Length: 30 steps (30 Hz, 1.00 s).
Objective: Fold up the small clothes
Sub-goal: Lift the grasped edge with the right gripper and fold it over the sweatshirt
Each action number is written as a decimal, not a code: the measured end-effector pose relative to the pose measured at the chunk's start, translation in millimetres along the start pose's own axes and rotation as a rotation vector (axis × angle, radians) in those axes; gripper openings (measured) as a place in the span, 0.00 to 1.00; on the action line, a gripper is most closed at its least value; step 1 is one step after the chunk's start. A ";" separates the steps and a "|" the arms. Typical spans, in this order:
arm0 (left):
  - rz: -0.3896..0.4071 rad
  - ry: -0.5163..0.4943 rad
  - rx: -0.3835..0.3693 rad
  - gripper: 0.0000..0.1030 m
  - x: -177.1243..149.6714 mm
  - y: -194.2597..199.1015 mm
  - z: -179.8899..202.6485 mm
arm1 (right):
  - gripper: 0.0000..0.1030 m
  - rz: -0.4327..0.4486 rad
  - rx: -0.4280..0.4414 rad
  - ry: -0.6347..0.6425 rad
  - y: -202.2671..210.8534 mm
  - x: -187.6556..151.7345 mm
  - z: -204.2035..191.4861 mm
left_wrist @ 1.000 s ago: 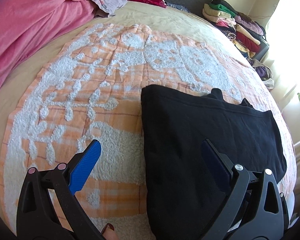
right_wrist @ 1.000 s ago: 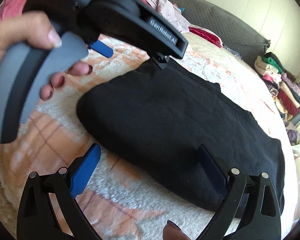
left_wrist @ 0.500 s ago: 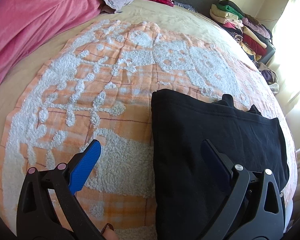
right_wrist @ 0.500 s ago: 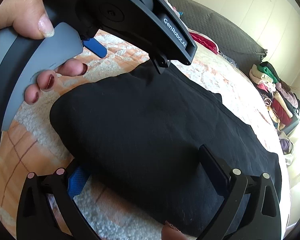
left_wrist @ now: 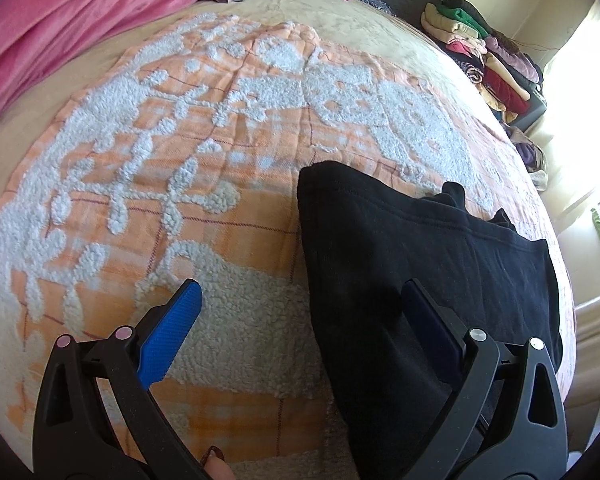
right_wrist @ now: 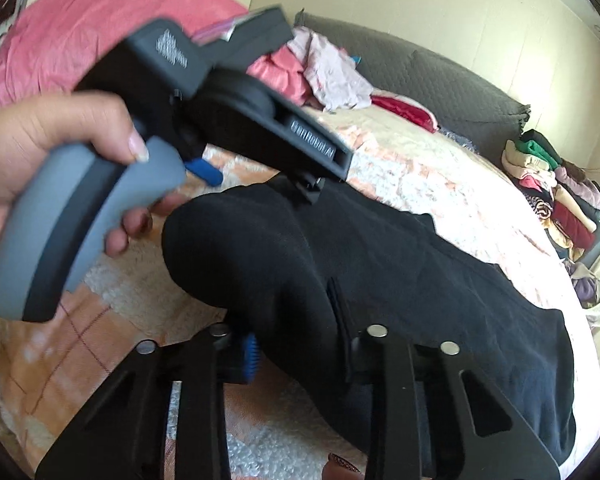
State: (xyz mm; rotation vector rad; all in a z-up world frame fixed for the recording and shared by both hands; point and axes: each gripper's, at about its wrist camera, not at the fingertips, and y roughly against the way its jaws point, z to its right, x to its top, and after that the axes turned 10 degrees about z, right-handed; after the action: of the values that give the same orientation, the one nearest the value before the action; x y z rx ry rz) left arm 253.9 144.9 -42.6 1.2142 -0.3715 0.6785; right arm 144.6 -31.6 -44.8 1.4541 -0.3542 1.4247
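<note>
A black garment (left_wrist: 400, 260) lies folded on an orange and white fleece blanket (left_wrist: 160, 152) that covers the bed. My left gripper (left_wrist: 300, 286) hovers open over the garment's left edge, with one blue pad above the blanket and the other above the black cloth. In the right wrist view a hand (right_wrist: 40, 152) holds that left gripper above the garment's (right_wrist: 440, 280) far corner. My right gripper (right_wrist: 294, 320) is closing on the near left edge of the garment. A bunched fold of black cloth sits between its pads and is raised slightly off the blanket.
A pink blanket (left_wrist: 60, 12) lies heaped at the far left. Crumpled clothes (right_wrist: 328, 76) rest against a grey headboard (right_wrist: 460, 92). A stack of folded clothes (left_wrist: 484, 56) stands at the far right by a bright window. Bare fleece blanket stretches left of the garment.
My right gripper's jaws went from wide open to closed around the garment's near edge, and the cloth there has bunched and lifted. The left gripper stayed open and barely shifted.
</note>
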 end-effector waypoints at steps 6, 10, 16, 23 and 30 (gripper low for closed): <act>0.002 0.016 -0.045 0.91 -3.1 0.9 6.5 | 0.19 0.046 -0.001 -0.055 13.2 1.6 11.8; 0.010 0.015 -0.098 0.63 -5.2 5.1 17.5 | 0.18 0.071 -0.015 -0.052 24.9 0.1 12.5; 0.039 -0.015 -0.148 0.26 -10.9 15.5 43.8 | 0.17 0.086 -0.027 -0.073 38.5 -1.4 14.9; 0.076 -0.041 -0.145 0.20 -11.5 35.0 63.7 | 0.16 0.125 -0.055 -0.098 59.2 -2.4 31.7; 0.137 -0.131 -0.136 0.20 -4.4 61.0 112.6 | 0.15 0.172 -0.108 -0.187 86.2 -4.2 59.4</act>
State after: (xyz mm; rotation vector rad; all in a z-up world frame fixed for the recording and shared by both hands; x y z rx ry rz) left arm 220.6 49.1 35.8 1.1136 -0.6053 0.6812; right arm 109.5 -117.8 3.3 1.5000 -0.6783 1.3846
